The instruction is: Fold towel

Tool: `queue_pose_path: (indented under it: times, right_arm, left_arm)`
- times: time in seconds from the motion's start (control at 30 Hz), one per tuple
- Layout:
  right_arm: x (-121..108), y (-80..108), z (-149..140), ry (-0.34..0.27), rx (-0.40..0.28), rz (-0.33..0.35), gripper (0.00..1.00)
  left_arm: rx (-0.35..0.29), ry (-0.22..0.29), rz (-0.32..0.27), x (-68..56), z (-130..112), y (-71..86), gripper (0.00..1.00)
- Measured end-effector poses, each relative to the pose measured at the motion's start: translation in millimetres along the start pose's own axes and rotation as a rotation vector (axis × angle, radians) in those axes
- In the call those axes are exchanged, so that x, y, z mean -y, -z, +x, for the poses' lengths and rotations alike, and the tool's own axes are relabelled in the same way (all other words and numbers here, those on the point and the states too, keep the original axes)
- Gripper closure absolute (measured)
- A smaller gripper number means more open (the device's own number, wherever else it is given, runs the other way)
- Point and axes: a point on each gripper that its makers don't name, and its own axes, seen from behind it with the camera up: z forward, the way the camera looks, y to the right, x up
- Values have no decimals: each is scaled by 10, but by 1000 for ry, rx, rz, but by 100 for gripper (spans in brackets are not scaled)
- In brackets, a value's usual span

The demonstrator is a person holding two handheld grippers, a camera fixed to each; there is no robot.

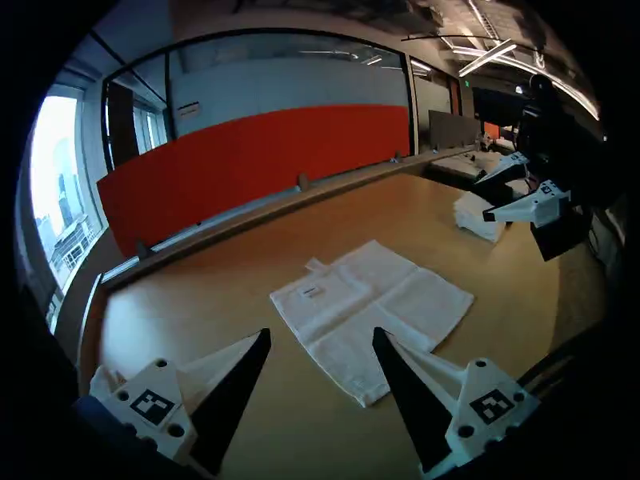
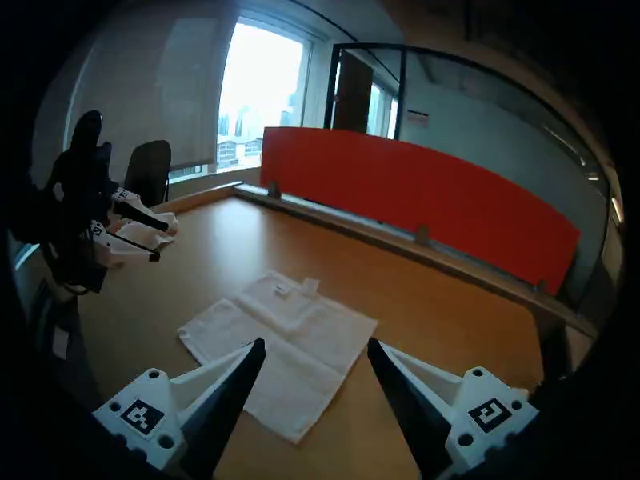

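A white towel (image 1: pixel 372 308) lies spread flat on the wooden table (image 1: pixel 240 272), with a small tag on its far half. My left gripper (image 1: pixel 320 332) hovers open just above the towel's near edge, nothing between its fingers. In the right gripper view the same towel (image 2: pixel 288 320) lies ahead, and my right gripper (image 2: pixel 316 344) stands open over its near edge, holding nothing. Each gripper also appears in the other's view: the right gripper (image 1: pixel 480 200) at the far right, the left gripper (image 2: pixel 162 242) at the far left, both open.
A folded white cloth (image 1: pixel 478 216) sits on the table by the right gripper, and another white cloth (image 2: pixel 140 236) by the left gripper. An orange divider panel (image 1: pixel 264 160) runs along the table's far edge. A dark chair (image 2: pixel 148 172) stands by the window.
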Motion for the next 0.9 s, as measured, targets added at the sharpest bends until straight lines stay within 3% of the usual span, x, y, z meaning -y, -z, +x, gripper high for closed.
queue_pose_path:
  times: [0.43, 0.9]
  right_arm:
    - [131, -281, -780, 4, 142, 40, 1]
    - [300, -468, -1404, 27, 271, 98, 0]
  left_arm:
    - [121, 8, -84, -236, -626, -403, 5]
    - [243, -2, -160, -463, -1201, -647, 6]
